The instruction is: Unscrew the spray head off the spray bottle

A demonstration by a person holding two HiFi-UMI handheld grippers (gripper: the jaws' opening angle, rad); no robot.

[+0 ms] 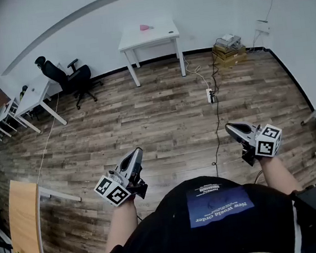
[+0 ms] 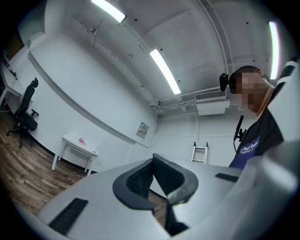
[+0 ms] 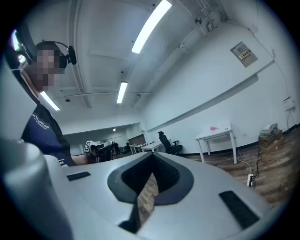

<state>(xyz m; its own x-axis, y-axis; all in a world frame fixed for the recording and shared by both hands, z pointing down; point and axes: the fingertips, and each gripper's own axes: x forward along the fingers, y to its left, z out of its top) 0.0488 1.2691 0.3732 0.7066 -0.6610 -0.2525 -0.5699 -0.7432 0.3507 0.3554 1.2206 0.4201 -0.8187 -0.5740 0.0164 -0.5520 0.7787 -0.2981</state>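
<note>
Lettering "New World Order" is seen on the shirt [image 1: 220, 205], lower centre; left gripper [image 1: 136, 152] and right gripper [image 1: 229, 126] are held closed, empty.

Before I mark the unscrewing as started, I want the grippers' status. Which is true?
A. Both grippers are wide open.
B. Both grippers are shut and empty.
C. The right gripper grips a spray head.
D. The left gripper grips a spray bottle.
B: the left gripper and the right gripper each show jaws together with nothing between them.
</note>
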